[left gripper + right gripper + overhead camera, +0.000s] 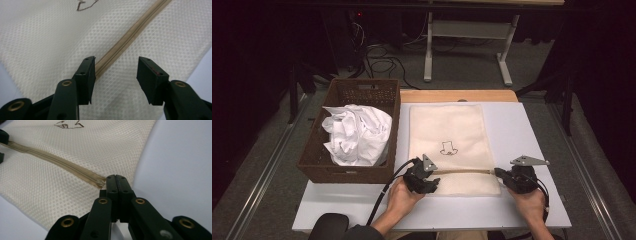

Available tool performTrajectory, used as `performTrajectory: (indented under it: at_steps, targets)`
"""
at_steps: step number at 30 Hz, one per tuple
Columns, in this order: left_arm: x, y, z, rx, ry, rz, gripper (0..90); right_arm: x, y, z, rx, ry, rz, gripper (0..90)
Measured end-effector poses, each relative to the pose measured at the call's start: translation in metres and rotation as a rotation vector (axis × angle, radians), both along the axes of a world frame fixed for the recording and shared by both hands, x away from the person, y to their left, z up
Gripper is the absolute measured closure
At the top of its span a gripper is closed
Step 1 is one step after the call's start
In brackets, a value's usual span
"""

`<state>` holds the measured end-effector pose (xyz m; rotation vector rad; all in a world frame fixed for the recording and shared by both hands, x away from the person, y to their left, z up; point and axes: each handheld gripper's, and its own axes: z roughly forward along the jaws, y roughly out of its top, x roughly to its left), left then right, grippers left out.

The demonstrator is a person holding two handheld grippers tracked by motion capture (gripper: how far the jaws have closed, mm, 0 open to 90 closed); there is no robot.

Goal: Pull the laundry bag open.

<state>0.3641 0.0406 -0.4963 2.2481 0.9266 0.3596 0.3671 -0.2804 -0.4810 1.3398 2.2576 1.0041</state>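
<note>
The right gripper point(116, 178) is clamped at the zipper point(57, 162) end, hiding the pull; the left gripper point(116, 68) stands half open over the mesh bag point(447, 130).

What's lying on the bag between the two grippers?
In the high view, a tan zipper runs across the cream mesh bag from the left gripper to the right gripper.

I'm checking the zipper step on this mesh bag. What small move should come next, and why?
Probably close the left gripper on the zipper: its jaws stand open, one beside the tape, while the right gripper is already shut at the zipper's far end on the mesh bag.
</note>
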Motion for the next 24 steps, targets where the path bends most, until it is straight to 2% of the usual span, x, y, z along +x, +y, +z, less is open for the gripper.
performTrajectory:
  at_steps: [1,2,6,8,12,16,21,24]
  targets:
    - [0.000,-0.004,0.002,-0.001,-0.003,-0.011,49.1,0.000,0.000,0.000,0.000,0.000,0.000,90.0]
    - [0.000,-0.008,0.003,-0.010,-0.004,-0.019,48.9,0.001,0.002,-0.002,0.030,0.014,0.020,90.0]
    - [0.002,-0.022,0.006,-0.014,-0.007,-0.045,49.1,0.000,0.010,-0.002,0.002,0.008,0.057,90.0]
    - [0.003,-0.026,0.005,-0.008,-0.003,-0.051,49.2,-0.001,0.011,-0.001,-0.015,0.000,0.051,89.0]
    - [0.005,-0.028,0.001,0.031,0.012,-0.049,48.7,0.003,0.003,-0.003,-0.008,0.011,0.004,74.0]
    - [0.007,-0.029,-0.003,0.052,0.024,-0.045,48.2,0.007,0.004,-0.008,-0.020,0.039,-0.010,65.7]
    - [0.007,-0.031,-0.005,0.057,0.023,-0.045,48.0,0.009,0.004,-0.009,-0.020,0.051,-0.002,66.5]
    - [0.007,-0.031,-0.006,0.052,0.024,-0.042,48.3,0.007,0.006,-0.008,-0.008,0.050,0.011,70.1]
